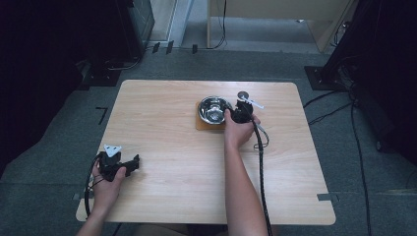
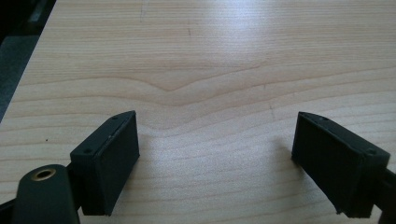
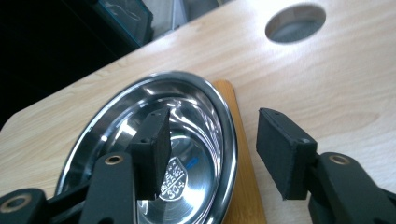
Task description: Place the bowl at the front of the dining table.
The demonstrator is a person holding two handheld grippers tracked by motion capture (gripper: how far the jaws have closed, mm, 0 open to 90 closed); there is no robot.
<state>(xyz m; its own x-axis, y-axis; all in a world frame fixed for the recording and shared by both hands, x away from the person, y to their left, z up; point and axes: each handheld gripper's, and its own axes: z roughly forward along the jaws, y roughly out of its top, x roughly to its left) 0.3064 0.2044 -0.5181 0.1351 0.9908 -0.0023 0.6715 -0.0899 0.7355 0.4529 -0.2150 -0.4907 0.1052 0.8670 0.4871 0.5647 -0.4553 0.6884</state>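
A shiny steel bowl (image 1: pixel 215 109) sits on a brown wooden mat (image 1: pixel 204 126) at the table's far middle. My right gripper (image 1: pixel 231 114) is at the bowl's right rim. In the right gripper view the right gripper (image 3: pixel 212 149) is open and straddles the rim of the bowl (image 3: pixel 140 105): one jaw is inside the bowl, the other outside above the mat (image 3: pixel 243 186). My left gripper (image 1: pixel 134 164) rests near the front left of the table. In the left gripper view the left gripper (image 2: pixel 217 158) is open wide over bare wood, nothing between its jaws.
A round cable hole (image 3: pixel 295 22) is cut in the wooden table (image 1: pixel 167 137) just beyond the bowl. The right gripper's cable (image 1: pixel 260 167) trails back along the forearm. Dark stands and cables sit on the floor around the table.
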